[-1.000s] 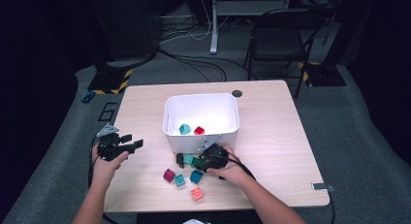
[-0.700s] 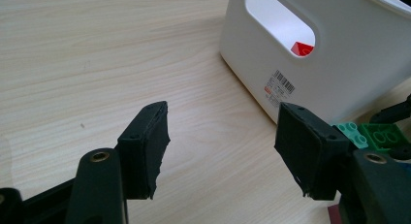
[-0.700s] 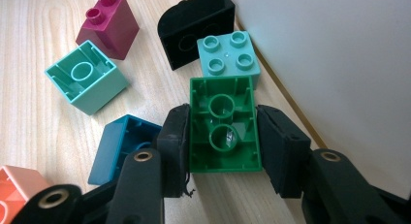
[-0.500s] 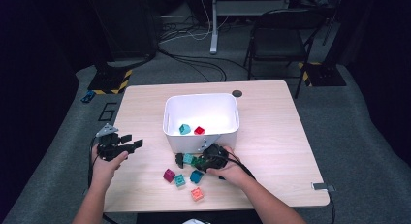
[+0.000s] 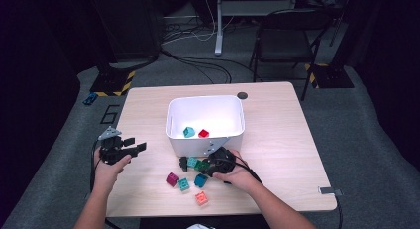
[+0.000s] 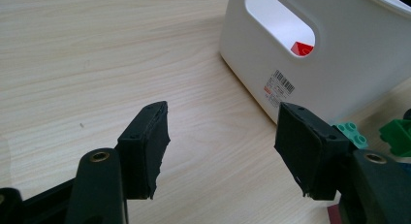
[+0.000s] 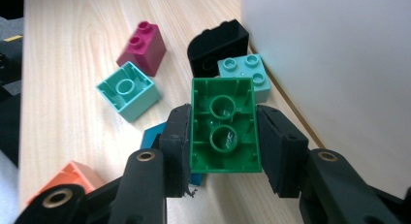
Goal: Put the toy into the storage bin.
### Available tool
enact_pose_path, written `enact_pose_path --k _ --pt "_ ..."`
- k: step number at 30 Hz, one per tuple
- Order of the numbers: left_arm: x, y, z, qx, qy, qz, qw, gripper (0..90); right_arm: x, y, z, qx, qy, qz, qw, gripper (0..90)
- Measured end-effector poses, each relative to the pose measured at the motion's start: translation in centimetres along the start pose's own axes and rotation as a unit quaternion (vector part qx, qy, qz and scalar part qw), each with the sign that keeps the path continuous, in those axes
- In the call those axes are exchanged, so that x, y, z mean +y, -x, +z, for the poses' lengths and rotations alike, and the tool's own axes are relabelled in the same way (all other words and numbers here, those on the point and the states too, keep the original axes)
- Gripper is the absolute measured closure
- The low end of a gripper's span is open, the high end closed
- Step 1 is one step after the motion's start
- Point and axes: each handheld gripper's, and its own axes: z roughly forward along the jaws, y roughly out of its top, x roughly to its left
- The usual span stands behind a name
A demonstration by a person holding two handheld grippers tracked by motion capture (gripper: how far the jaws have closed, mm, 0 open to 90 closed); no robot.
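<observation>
Right gripper [image 7: 223,136]: jaws just closed on green brick [image 7: 224,129], underside up, near the bin [image 5: 205,121], likely for dropping in. Left gripper [image 6: 220,151]: open, empty, idle at left. Bin holds a teal brick [image 5: 188,132] and a red brick [image 5: 203,133]. Loose bricks lie near.

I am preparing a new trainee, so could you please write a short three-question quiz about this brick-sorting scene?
1. True or false: the right gripper is shut on a green brick.
2. Which bricks lie inside the white bin? A: a teal brick and a red brick. B: a magenta brick and an orange brick. C: a black brick alone.
3. How do the jaws of the left gripper stand, and what is between them?

Key
1. True; its hollow underside faces the camera.
2. A: the teal brick and the red brick.
3. Open, with nothing between them.
</observation>
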Motion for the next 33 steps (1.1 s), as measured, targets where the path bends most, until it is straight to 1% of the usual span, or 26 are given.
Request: enact_pose_path --k 10,17,20,21,22,23,24,27,30,33 --pt "0.0 0.0 0.0 0.001 0.000 0.001 1.0000 36.4 0.8 -0.6 -1.8 0.004 0.011 -0.002 0.9999 58.2" --pt "0.0 -0.1 -0.1 0.001 0.000 0.000 1.0000 36.4 1.4 -1.0 -2.8 0.003 0.012 0.000 0.9999 58.3" --pt "0.0 -0.1 -0.1 0.001 0.000 0.000 1.0000 36.4 1.9 -1.4 -3.7 0.007 0.016 -0.001 0.9999 58.3" --pt "0.0 -0.1 -0.1 0.001 0.000 0.000 1.0000 36.4 1.9 -1.4 -3.7 0.007 0.016 -0.001 0.9999 58.3" --pt "0.0 0.0 -0.1 0.001 0.001 0.000 1.0000 36.3 2.2 -1.5 -4.1 0.006 0.016 -0.002 0.9998 58.3" --pt "0.0 0.0 0.0 0.001 0.001 0.001 1.0000 36.3 2.2 -1.5 -4.1 0.006 0.016 -0.002 0.9998 58.3" --pt "0.0 0.0 0.0 0.001 0.001 0.001 1.0000 36.4 2.5 -1.5 -4.6 0.008 0.018 -0.003 0.9998 58.3" --pt "0.0 0.0 -0.1 0.001 0.000 0.000 1.0000 36.4 2.8 -1.6 -5.1 0.007 0.020 -0.001 0.9998 58.3" --pt "0.0 -0.1 -0.1 0.001 0.000 0.000 1.0000 36.4 3.4 -1.6 -6.1 0.006 0.025 -0.002 0.9997 58.3" --pt "0.0 -0.1 -0.1 0.001 -0.001 0.000 1.0000 36.3 3.9 -1.5 -6.9 0.003 0.030 0.002 0.9996 58.3"
